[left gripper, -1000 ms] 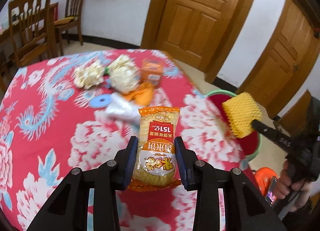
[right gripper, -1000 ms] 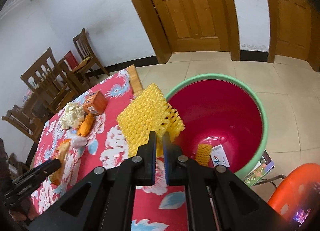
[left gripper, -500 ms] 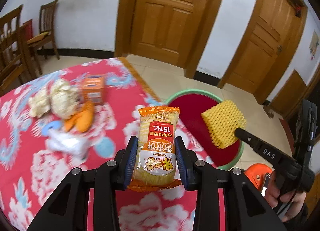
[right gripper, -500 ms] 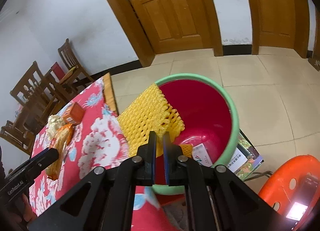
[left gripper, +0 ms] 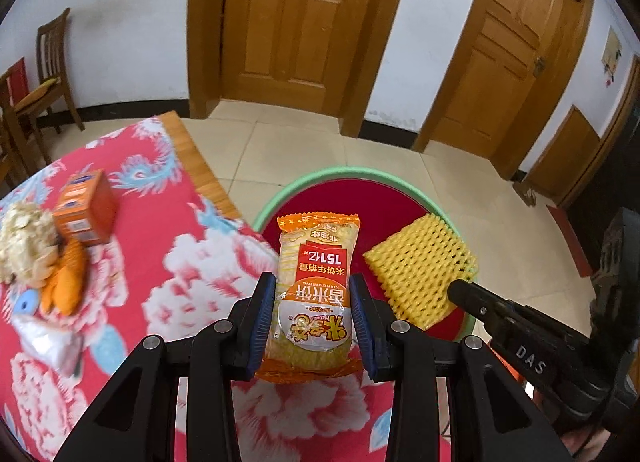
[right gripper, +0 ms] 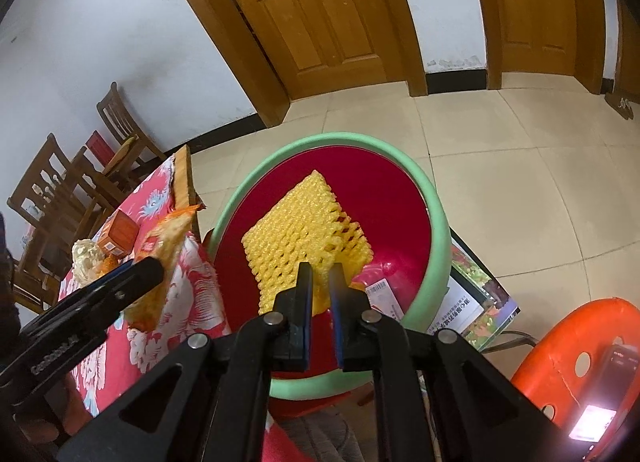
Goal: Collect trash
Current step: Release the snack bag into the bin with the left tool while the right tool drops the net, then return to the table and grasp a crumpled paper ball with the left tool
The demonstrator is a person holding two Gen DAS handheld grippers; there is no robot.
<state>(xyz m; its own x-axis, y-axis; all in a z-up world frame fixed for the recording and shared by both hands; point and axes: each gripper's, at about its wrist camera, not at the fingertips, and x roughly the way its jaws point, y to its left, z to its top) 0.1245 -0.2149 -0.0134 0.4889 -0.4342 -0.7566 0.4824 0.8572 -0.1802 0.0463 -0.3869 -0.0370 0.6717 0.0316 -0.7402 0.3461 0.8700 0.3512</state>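
Each camera rides close behind its own tongs, tilted steeply down: both views share the green-rimmed bin [left gripper: 320,176] [right gripper: 430,218], the worktop [left gripper: 168,230] [right gripper: 192,262] edge and each other's tongs

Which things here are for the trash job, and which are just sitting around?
For the job:
- snack packet, in the left gripper
- yellow foam net, in the right gripper's opening jaws
- red bin
- orange box on the table

Just around:
- wooden chair
- orange stool
- doors

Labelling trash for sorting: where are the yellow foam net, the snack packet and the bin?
foam net [right gripper: 304,230], right wrist view, mesh centre
snack packet [left gripper: 316,286], left wrist view, red label
bin [right gripper: 434,218], right wrist view, green rim
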